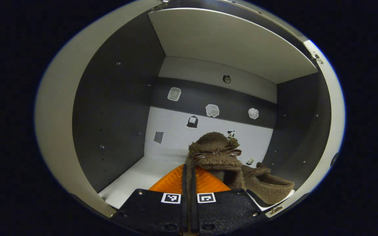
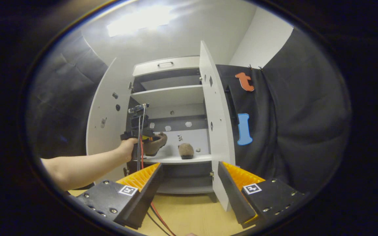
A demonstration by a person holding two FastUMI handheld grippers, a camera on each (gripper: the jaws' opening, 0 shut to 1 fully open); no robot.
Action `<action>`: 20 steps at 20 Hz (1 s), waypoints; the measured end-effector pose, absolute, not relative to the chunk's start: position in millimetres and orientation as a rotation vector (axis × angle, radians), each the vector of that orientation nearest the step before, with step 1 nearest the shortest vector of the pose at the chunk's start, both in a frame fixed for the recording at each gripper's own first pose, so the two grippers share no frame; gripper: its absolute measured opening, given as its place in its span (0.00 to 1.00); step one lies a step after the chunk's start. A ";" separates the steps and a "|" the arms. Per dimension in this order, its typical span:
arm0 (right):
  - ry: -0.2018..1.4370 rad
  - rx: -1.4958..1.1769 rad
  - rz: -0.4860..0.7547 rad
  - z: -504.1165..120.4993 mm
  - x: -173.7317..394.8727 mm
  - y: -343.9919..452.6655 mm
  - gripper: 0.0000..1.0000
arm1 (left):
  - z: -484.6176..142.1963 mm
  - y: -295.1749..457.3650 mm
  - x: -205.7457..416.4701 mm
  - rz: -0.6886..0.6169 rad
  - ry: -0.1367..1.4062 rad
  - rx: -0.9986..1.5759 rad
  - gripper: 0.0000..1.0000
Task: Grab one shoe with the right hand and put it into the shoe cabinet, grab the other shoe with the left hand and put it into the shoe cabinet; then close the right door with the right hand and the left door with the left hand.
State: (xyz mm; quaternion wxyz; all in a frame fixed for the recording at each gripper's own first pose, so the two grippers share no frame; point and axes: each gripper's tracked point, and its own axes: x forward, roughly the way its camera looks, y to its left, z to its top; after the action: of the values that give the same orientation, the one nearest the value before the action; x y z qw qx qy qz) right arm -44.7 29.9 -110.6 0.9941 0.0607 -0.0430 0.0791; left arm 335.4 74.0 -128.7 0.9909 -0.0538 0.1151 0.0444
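Shoe cabinet (image 2: 176, 98) stands open at the centre of the right gripper view, its right door (image 2: 215, 124) swung out edge-on and its left door (image 2: 105, 121) folded back at centre left. In the left gripper view the left tool (image 1: 189, 178) is closed on the heel edge of a fuzzy brown shoe (image 1: 217, 154), which stands just past the fingertips at lower centre, its long axis running straight away from the tool into the cabinet. It seems to hang just above the white shelf (image 1: 133, 177), though I cannot tell whether the sole touches. The other shoe (image 1: 267, 185) already lies on that shelf at lower right, just beside the held one. The coming move is likely a short lowering and release. The right tool (image 2: 189, 178) is open and holds nothing, nearer the right door.
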 end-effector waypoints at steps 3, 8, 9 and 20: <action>-0.060 0.119 0.169 -121.2 -39.4 35.1 0.98 | -164.4 90.4 339.5 0.134 0.297 -0.123 0.04; -0.040 0.111 0.186 -128.1 -35.4 43.0 1.00 | -161.4 82.0 348.5 0.062 0.268 -0.096 0.06; -0.041 0.111 0.187 -128.4 -35.6 44.5 1.00 | -161.4 82.8 345.8 0.060 0.276 -0.079 0.06; -0.045 0.103 0.188 -125.3 -35.9 53.3 1.00 | -152.3 105.9 345.9 0.025 0.243 -0.079 0.96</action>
State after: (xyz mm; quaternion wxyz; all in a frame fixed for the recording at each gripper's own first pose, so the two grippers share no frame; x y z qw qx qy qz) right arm -35.9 53.3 -125.3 0.9940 0.0514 -0.0225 0.0938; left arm 345.9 105.9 -152.3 0.9918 -0.0391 0.1213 0.0123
